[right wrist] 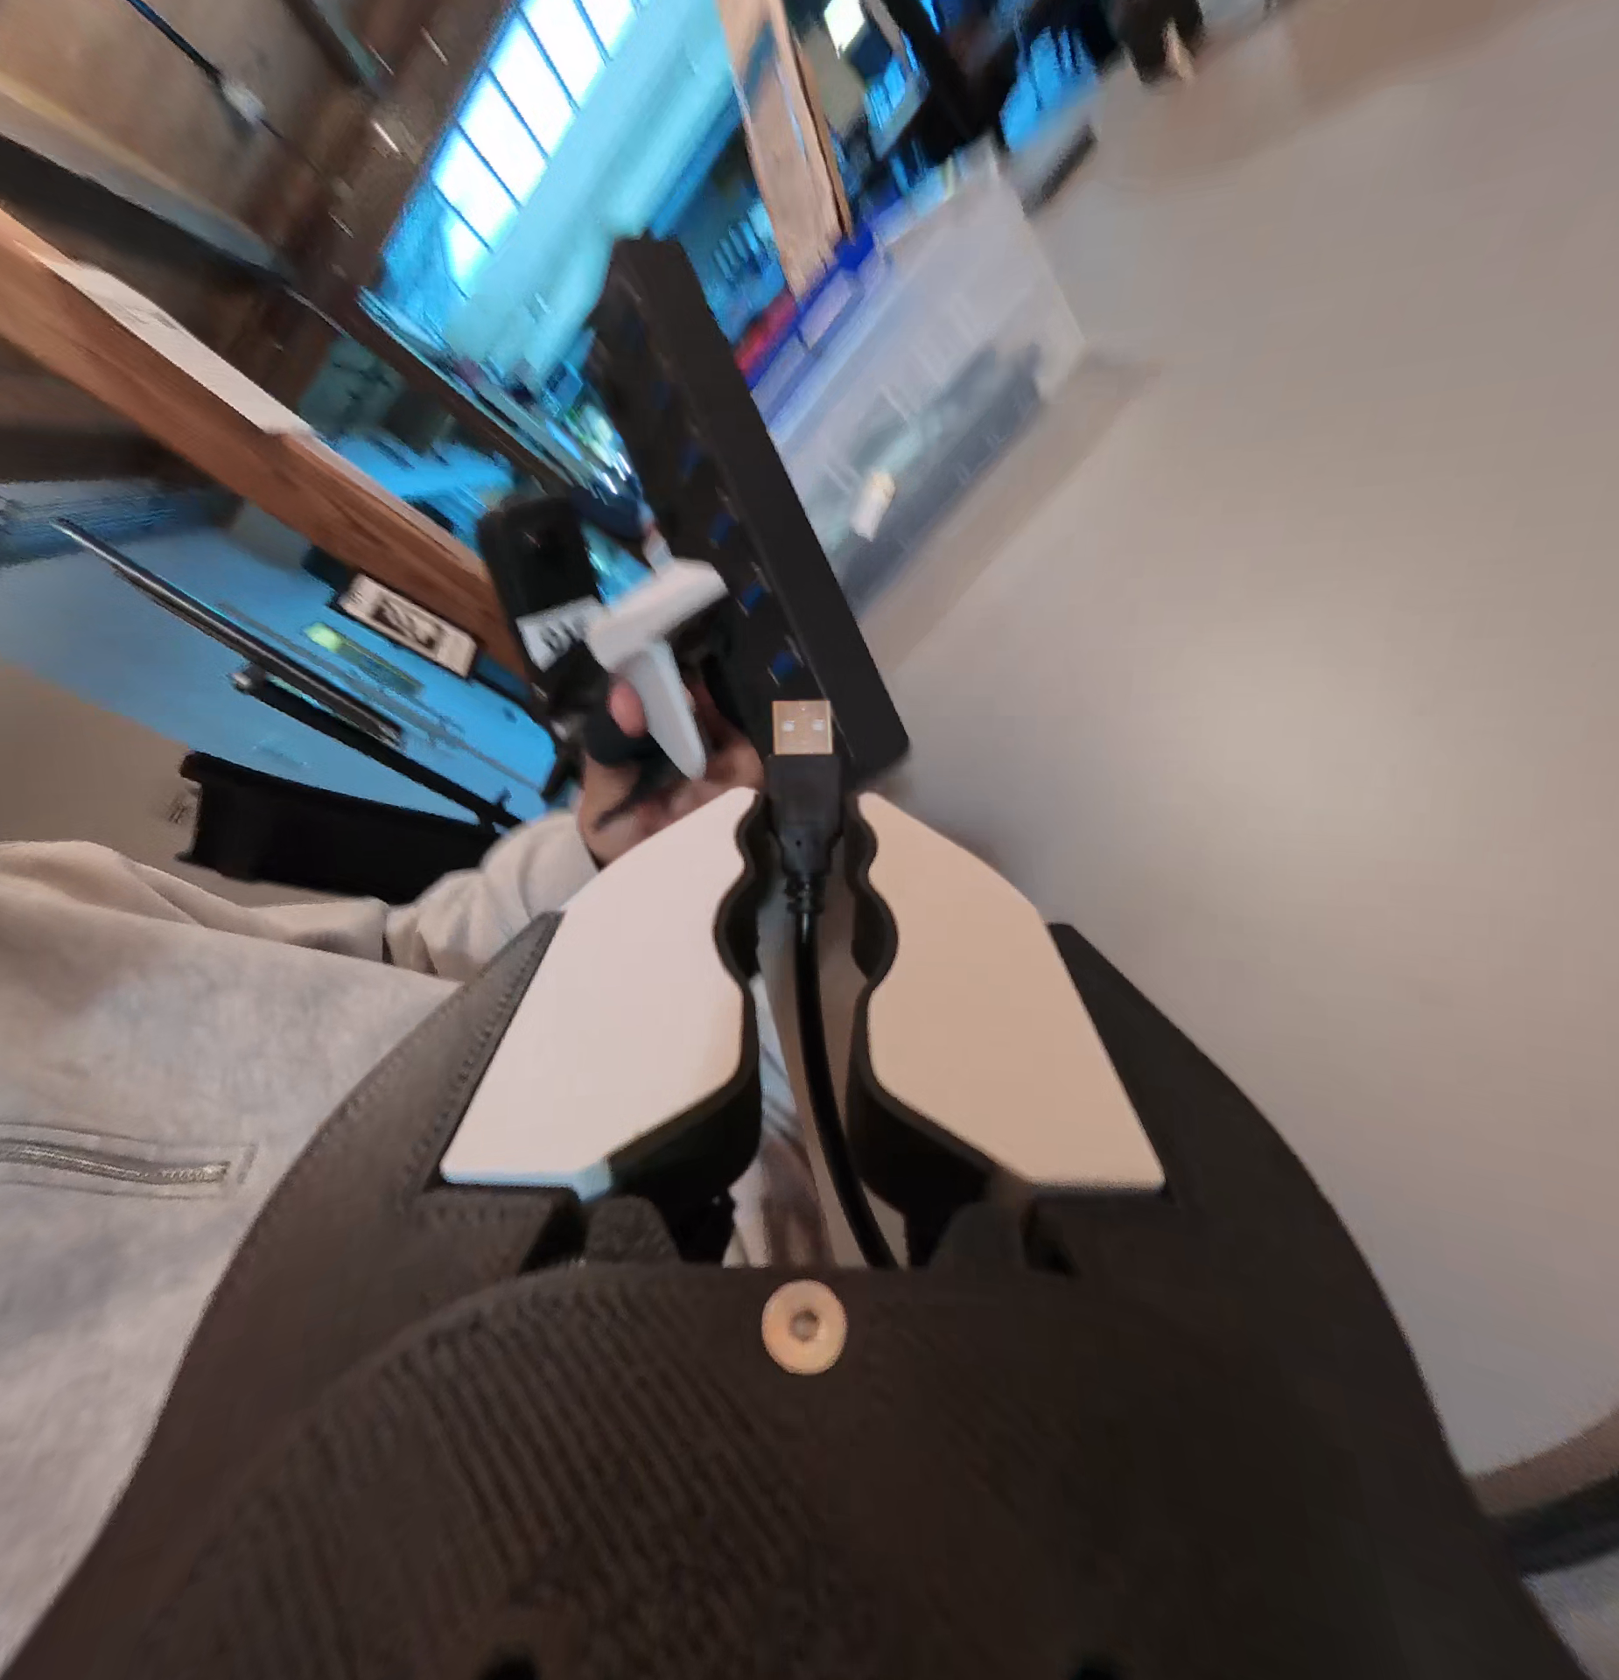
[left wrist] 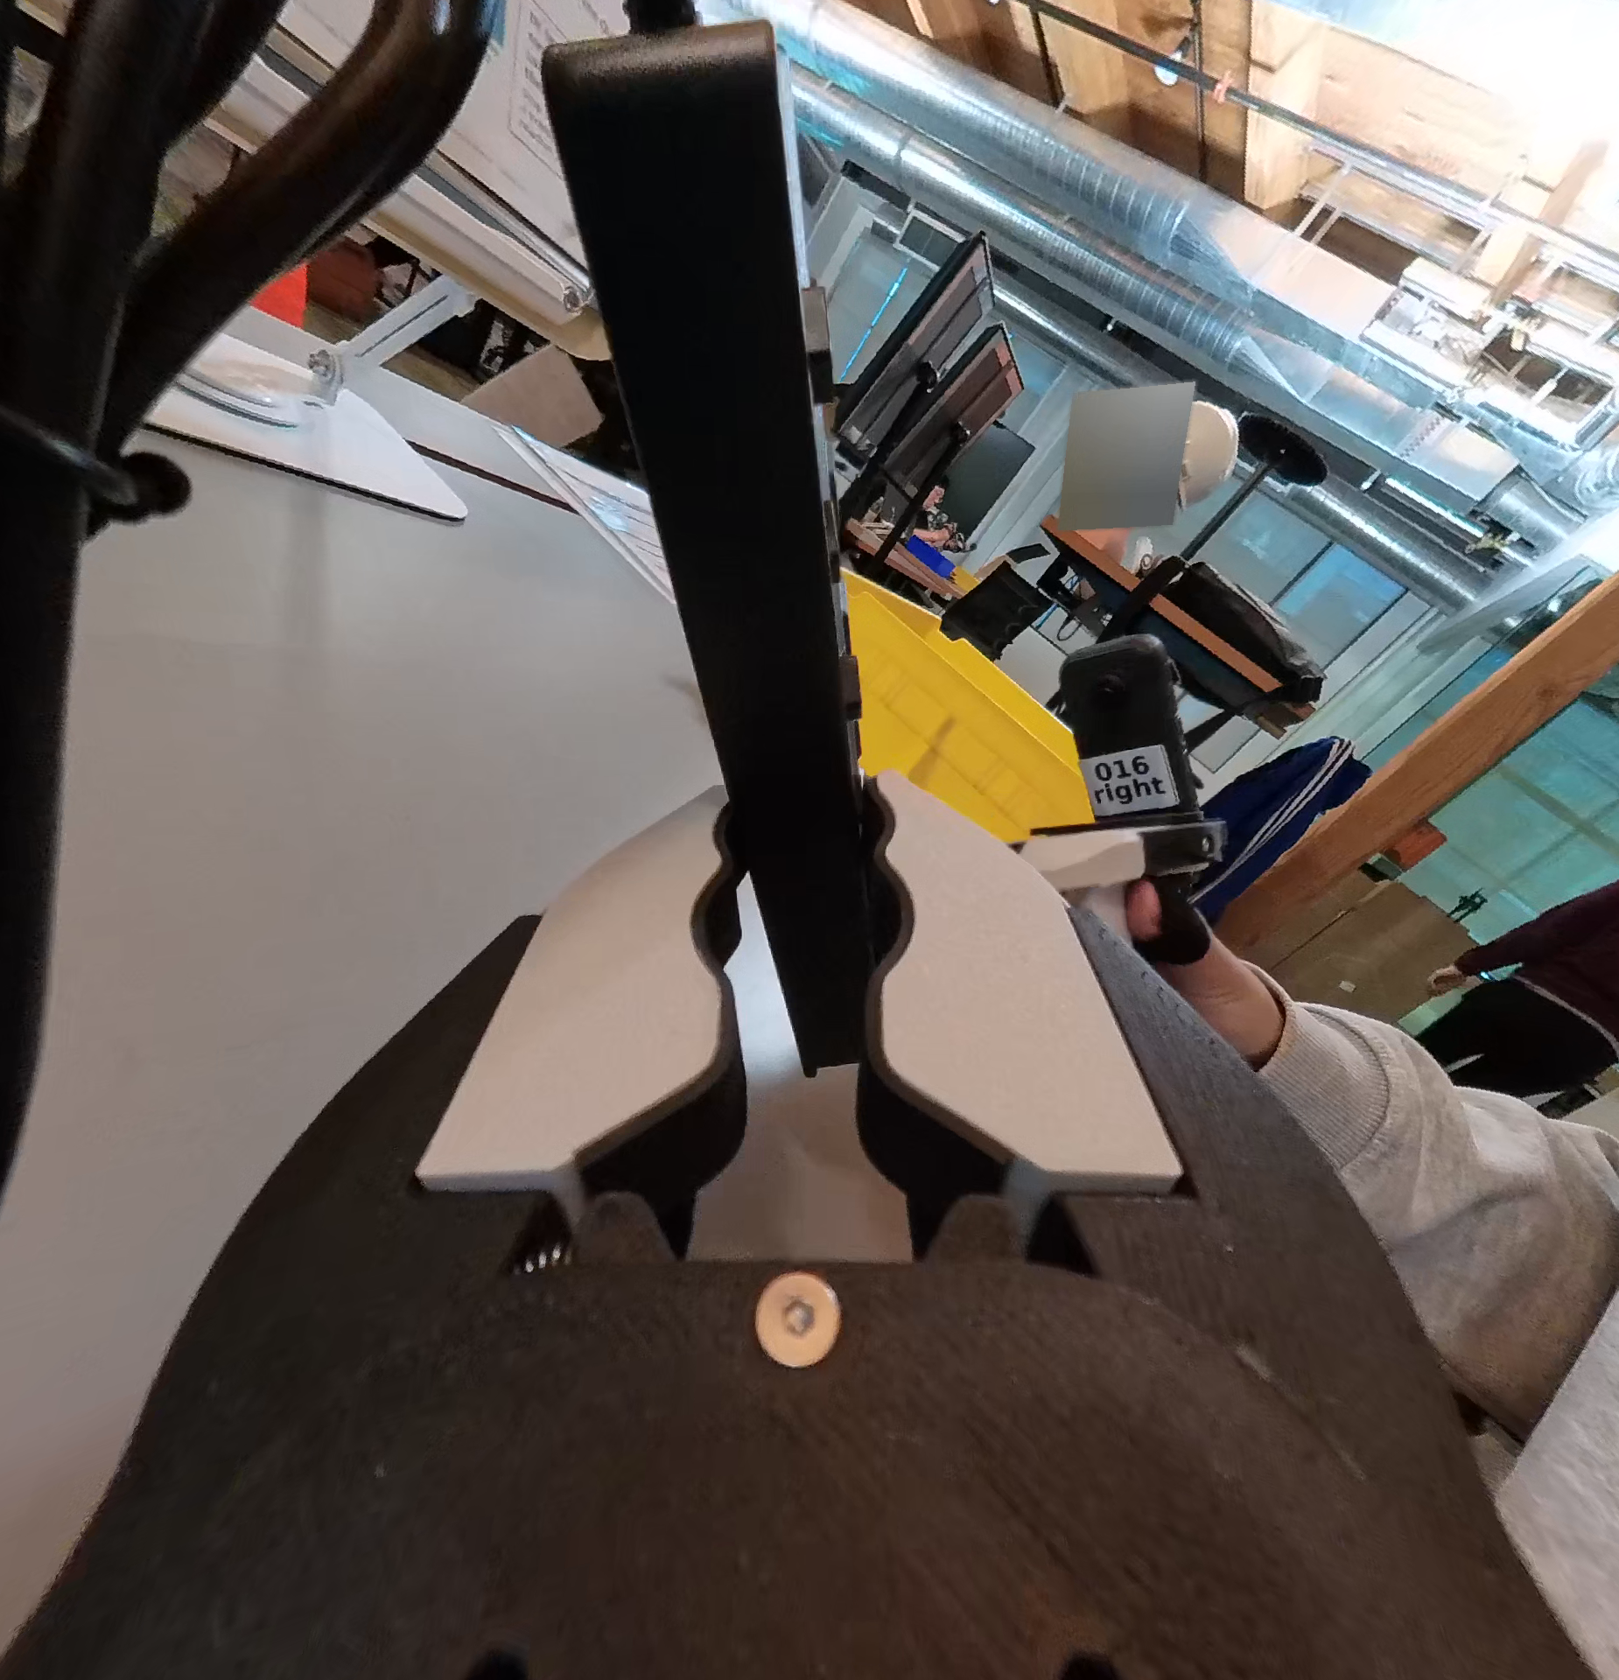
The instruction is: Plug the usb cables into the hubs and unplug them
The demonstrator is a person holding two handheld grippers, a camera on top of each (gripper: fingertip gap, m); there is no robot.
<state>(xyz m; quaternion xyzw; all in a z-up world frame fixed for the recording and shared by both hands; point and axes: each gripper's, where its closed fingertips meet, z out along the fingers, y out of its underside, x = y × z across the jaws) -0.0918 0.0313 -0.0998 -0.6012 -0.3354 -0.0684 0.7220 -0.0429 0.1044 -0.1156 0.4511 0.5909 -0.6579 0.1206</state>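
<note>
Grey table [left wrist: 333, 773] beneath silver ducts [left wrist: 1106, 209]; left tool [left wrist: 801, 845] clamps black hub [left wrist: 697, 455], right tool [right wrist: 801, 818] pinches USB cable [right wrist: 806, 818].

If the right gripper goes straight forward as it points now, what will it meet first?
Probably the black hub: the plug held by the right gripper points at its near end, though depth is unclear.

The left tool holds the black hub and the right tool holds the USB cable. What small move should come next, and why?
Probably ease the right tool forward to bring the USB plug toward a blue port on the hub. The plug is free, its metal end beyond the fingertips and pointing at the hub, which the left tool clamps upright. The view is blurred, so alignment is uncertain.
</note>
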